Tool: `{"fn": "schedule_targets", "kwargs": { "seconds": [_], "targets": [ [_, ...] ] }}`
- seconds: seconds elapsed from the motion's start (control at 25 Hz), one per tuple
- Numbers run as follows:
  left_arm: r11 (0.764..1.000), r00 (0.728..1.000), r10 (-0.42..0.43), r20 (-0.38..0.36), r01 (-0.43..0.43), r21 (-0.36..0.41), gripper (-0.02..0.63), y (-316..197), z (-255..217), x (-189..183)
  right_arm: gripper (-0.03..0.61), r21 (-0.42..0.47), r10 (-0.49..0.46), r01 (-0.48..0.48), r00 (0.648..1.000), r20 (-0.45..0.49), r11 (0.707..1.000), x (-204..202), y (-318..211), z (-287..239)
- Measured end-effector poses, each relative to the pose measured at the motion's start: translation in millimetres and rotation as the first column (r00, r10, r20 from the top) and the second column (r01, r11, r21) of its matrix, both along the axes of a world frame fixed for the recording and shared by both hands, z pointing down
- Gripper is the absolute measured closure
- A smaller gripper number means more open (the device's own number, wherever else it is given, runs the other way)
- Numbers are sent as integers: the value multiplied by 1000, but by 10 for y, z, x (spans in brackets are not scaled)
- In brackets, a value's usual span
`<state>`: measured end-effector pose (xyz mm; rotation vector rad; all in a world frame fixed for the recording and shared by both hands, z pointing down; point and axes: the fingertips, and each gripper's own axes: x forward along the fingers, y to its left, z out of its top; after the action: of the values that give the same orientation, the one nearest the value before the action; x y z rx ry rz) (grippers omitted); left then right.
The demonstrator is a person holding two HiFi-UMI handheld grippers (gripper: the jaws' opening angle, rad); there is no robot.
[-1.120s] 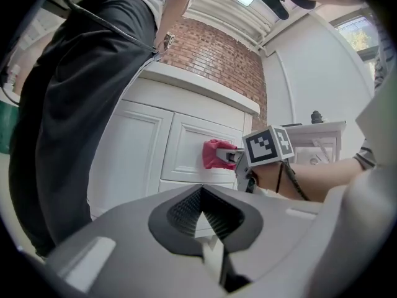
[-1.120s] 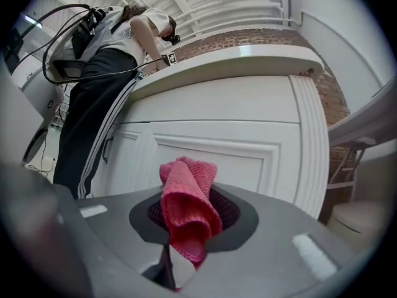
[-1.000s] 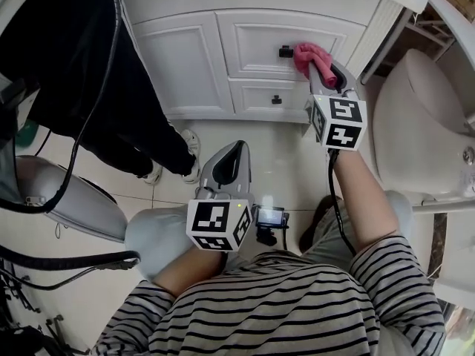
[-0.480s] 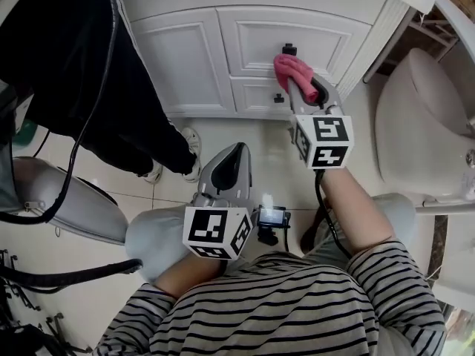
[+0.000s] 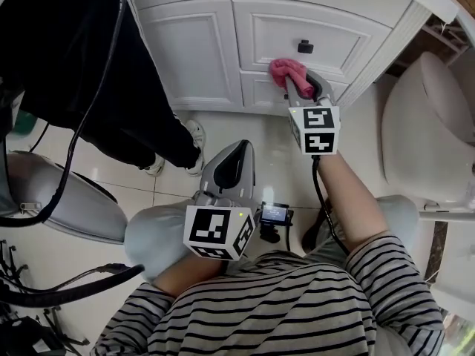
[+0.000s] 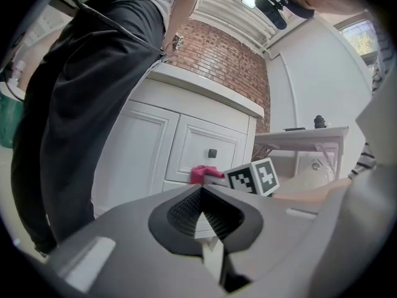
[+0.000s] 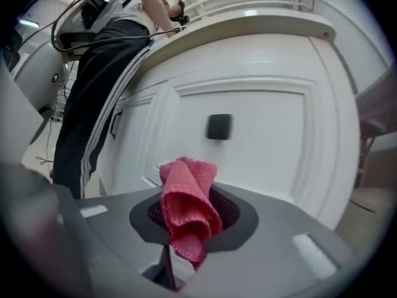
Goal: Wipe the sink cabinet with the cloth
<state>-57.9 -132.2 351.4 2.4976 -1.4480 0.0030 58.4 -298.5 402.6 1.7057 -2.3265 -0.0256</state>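
Right tool (image 5: 298,82) has its jaws closed tight on the folded pink cloth (image 5: 286,70). The cloth's bunched end sticks out past the tips and appears to meet the sink cabinet (image 5: 194,50) on the drawer front just ahead, below the dark knob (image 5: 305,47). To wipe well, I judge the wad should be pressed flat on the panel and drawn in overlapping strokes along the moulding, steering round the knob so nothing snags. Left tool (image 5: 233,160), jaws together on nothing, hangs well back by the person's knee (image 5: 151,237).
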Motion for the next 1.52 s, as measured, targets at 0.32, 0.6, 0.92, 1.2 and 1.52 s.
{"fn": "schedule_targets", "kwargs": {
  "seconds": [0.32,0.6,0.92,1.2,1.52],
  "targets": [
    [1000,1000,22,12,-22,-9,620,39,43,158,488,-55,380,-377,922,70,925,1738,412,12],
    [1000,1000,16,-10,-16,4,620,70,-45,144,488,-22,33,-30,989,147,999,326,443,16],
    [1000,1000,-5,25,5,-4,620,8,68,-2,486,-42,-267,263,955,-130,964,-1067,-9,574],
    [1000,1000,5,18,-4,-17,620,-24,96,34,486,-80,-107,97,986,-129,992,-181,-25,681],
    [999,999,18,29,-18,-28,620,17,136,158,485,-120,186,-196,978,-93,973,1250,214,730]
  ]
}}
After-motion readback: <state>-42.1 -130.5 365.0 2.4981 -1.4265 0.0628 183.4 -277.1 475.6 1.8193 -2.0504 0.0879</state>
